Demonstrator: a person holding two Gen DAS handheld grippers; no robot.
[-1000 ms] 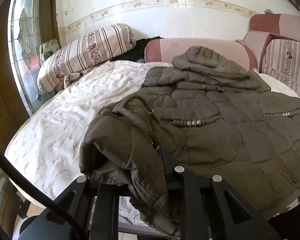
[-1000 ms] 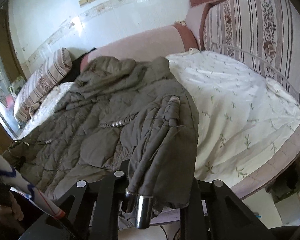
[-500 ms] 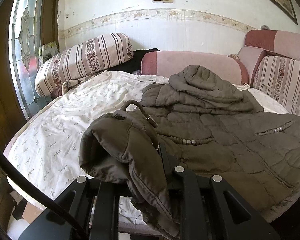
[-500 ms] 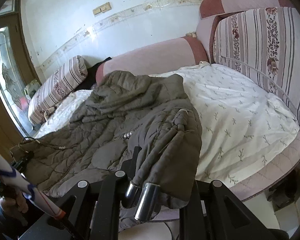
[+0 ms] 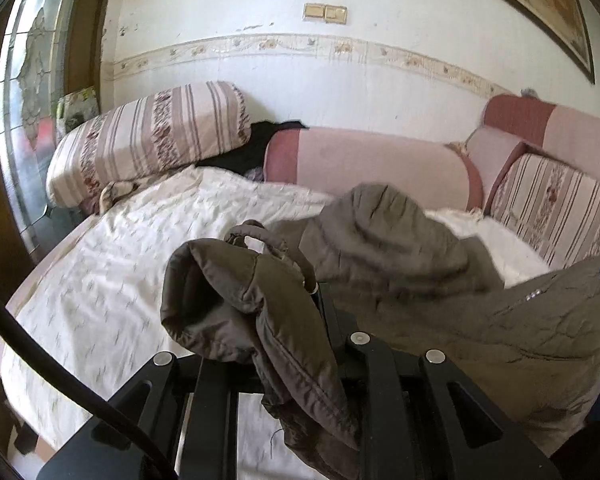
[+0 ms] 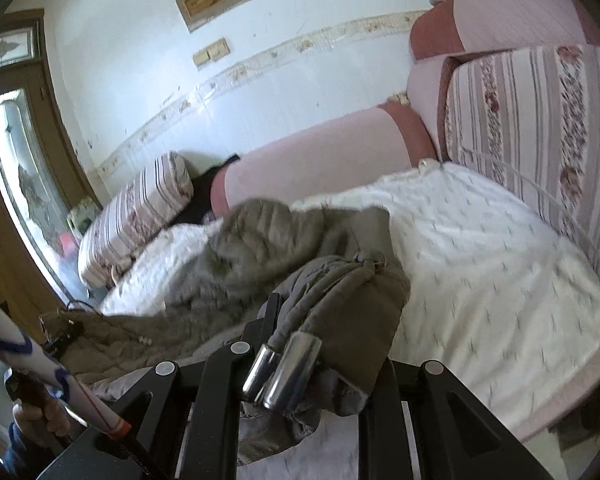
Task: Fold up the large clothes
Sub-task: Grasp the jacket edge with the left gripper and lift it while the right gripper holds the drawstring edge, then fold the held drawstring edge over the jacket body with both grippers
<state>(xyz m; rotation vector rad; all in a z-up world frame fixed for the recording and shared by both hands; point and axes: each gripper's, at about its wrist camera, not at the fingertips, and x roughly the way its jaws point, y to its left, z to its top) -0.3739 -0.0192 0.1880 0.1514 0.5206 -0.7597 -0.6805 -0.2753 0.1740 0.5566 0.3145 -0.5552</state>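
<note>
An olive-brown quilted hooded jacket (image 5: 420, 280) lies on a bed with a white flowered sheet (image 5: 112, 280). My left gripper (image 5: 296, 320) is shut on the jacket's left bottom corner and holds it lifted; the fabric drapes over the fingers and hides them. My right gripper (image 6: 320, 320) is shut on the jacket's right bottom corner (image 6: 352, 320), raised above the sheet (image 6: 500, 272); two metal drawstring ends (image 6: 288, 372) hang over it. The hood (image 6: 268, 236) lies farther back.
A striped bolster (image 5: 148, 140) lies at the far left, pink bolsters (image 5: 372, 160) along the wall, striped cushions (image 5: 560, 204) at the right. A glass door (image 5: 24, 100) stands left of the bed. The bed edge (image 6: 572, 392) curves close at the front.
Both grippers have lifted the jacket's bottom edge up and toward the hood; the lower part of the jacket has risen off the sheet. Both views now show more wall.
</note>
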